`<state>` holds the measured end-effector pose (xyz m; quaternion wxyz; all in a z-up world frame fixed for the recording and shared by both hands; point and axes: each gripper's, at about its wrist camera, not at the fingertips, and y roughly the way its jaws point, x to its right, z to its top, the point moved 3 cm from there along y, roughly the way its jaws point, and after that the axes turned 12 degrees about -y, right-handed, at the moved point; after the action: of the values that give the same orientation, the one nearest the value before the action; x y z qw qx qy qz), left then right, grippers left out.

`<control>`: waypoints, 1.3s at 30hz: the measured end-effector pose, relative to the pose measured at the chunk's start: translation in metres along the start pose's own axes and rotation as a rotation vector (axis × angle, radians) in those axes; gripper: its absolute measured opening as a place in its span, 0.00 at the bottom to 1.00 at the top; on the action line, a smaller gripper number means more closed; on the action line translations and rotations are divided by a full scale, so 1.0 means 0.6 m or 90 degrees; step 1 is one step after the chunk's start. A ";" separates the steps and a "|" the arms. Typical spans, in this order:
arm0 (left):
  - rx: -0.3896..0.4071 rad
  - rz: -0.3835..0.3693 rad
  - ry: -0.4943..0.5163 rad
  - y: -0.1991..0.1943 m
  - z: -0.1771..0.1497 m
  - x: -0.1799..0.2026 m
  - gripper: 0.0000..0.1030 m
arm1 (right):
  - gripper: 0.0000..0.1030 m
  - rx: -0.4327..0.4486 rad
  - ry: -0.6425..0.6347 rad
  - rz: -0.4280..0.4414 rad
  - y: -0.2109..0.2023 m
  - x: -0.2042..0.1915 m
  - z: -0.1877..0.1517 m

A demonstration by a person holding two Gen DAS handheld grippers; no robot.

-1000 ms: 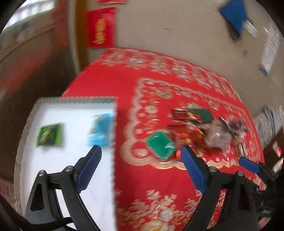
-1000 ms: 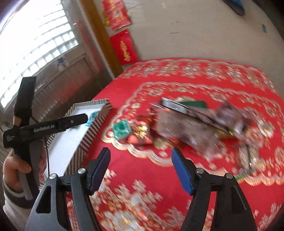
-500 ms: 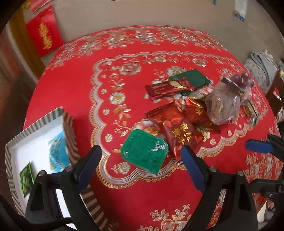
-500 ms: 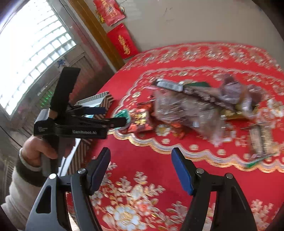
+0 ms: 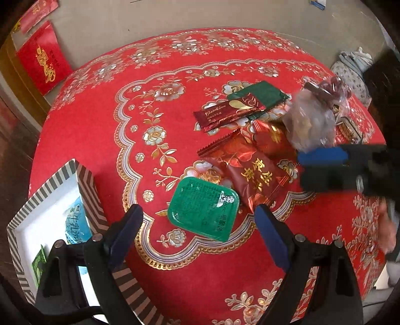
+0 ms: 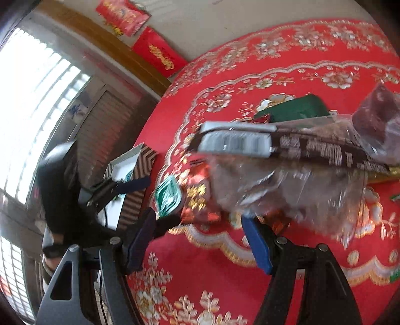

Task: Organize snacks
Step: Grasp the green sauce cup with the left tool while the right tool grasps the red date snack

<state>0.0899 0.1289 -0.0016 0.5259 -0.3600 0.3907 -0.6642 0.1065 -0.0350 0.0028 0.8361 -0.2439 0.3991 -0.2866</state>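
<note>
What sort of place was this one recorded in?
Probably a home living or dining room: a table under a red floral tablecloth, red festive paper hangings on the wall, and a slatted window.

Red floral-clothed tabletop (image 5: 105, 120), beige wall (image 5: 150, 17) with red banners (image 5: 43, 60) far left, bright louvred window (image 6: 32, 100) left.

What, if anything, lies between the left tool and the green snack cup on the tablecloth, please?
Nothing visible does. The left tool is open, and the green snack cup lies on the tablecloth in the gap between its fingers, uncovered, with the red packet just past it.
</note>
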 end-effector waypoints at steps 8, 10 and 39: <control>-0.009 -0.004 0.029 0.012 0.007 0.004 0.88 | 0.69 0.014 -0.045 -0.072 -0.014 -0.007 0.029; -0.012 -0.008 0.042 0.013 0.005 0.007 0.88 | 0.69 0.011 -0.052 -0.070 -0.012 -0.015 0.020; -0.040 -0.041 0.068 0.019 0.008 0.005 0.56 | 0.69 -0.042 -0.079 -0.146 0.058 -0.045 0.021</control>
<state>0.0985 0.1236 -0.0095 0.4710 -0.3525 0.4272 -0.6866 0.1125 0.0103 0.0020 0.8124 -0.3323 0.3254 -0.3518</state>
